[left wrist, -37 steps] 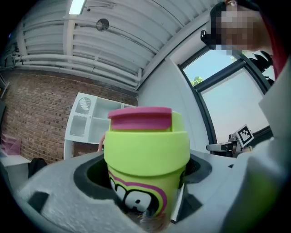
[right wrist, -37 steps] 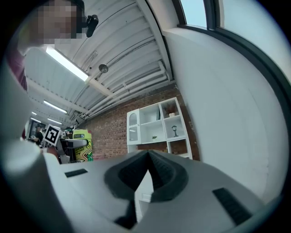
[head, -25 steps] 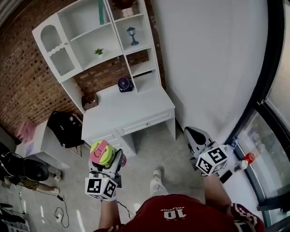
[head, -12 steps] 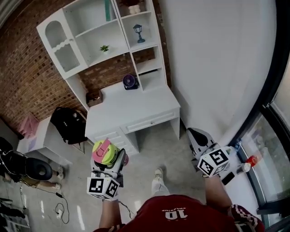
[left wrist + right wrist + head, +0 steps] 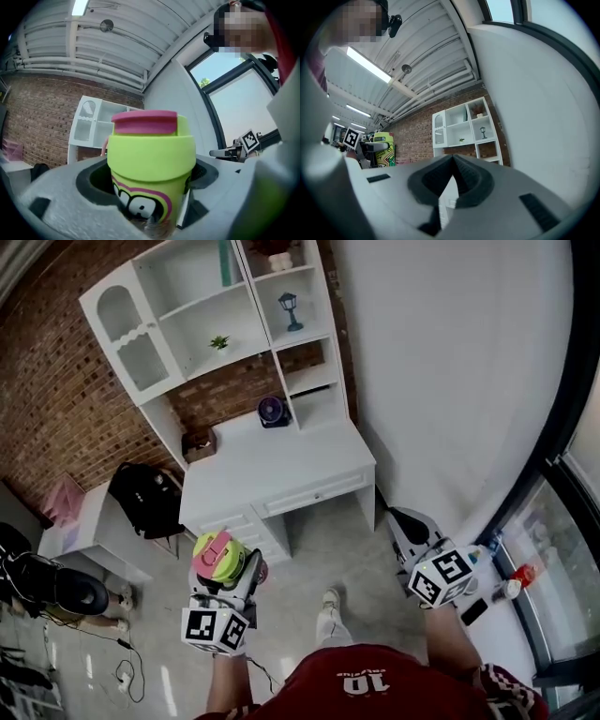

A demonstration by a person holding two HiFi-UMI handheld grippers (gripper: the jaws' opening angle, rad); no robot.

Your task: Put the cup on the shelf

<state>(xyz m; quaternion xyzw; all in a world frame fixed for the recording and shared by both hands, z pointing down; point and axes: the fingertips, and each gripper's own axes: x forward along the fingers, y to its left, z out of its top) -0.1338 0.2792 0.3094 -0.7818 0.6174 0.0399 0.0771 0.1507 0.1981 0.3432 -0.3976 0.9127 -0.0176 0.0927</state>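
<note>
firmly clenched in left gripper (image 5: 223, 576) fingers (image 5: 70, 206), the upright lime-green pink-lidded cup (image 5: 150, 164) faces the far white shelf (image 5: 187, 277); right gripper (image 5: 452, 161) pinched together, empty.

Back wall (image 5: 56, 409): red brick, far ahead of the left gripper's fingers (image 5: 249, 568).
Side wall (image 5: 450, 362): plain white, ahead of the right gripper's fingers (image 5: 405, 526).
Furniture: white shelf (image 5: 216, 306) on a white desk (image 5: 281, 465), against the brick.
Floor (image 5: 319, 545): grey, below the fingers.
Window (image 5: 567, 352): dark frame, far right.
Light: long ceiling lamp (image 5: 370, 65).
</note>
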